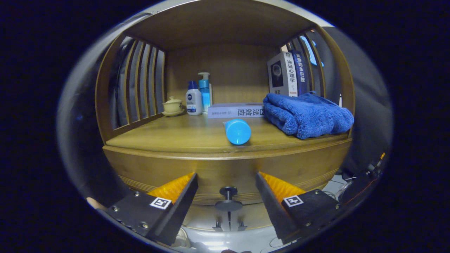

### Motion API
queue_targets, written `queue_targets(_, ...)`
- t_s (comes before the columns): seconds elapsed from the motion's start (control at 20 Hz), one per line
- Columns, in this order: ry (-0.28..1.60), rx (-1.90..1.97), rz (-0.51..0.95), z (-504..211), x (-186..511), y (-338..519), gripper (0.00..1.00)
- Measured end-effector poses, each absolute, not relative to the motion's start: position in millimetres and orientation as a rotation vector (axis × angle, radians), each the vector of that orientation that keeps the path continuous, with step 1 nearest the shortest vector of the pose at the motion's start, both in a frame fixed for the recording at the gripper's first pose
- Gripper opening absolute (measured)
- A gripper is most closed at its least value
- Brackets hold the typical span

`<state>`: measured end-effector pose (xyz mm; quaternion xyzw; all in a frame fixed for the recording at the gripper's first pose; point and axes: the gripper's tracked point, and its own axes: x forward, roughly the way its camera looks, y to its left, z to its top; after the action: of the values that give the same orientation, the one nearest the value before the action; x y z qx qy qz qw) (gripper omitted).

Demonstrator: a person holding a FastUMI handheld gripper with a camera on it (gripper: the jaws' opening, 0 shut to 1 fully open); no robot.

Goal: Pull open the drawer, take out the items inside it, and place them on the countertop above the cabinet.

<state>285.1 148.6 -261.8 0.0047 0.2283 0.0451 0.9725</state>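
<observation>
Hand-held gripper (226,182) agape around drawer knob (228,191), seemingly untouched

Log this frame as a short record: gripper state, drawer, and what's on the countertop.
gripper: open, fingers on either side of the knob, not touching it
knob: dark, on the drawer front, between the fingers
drawer: closed
countertop: blue tube lying near the front edge, blue towel, flat book, two upright books, two bottles, lidded cup
task stage: drawer not yet pulled

drawer (225,172) interior hidden behind its closed front, upright books (286,75) partly behind towel (307,114)
</observation>
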Motion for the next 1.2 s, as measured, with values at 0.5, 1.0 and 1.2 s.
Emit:
queue_targets(0.5, 0.474, 0.023, 0.084, -260.5, 284.9, 147.7, 1.0)
queue_targets(1.0, 0.309, -0.008, 0.159, -155.3, 256.8, 162.6, 1.0)
queue_targets(1.2, 0.194, -0.049, 0.193, -86.4, 234.5, 162.4, 1.0)
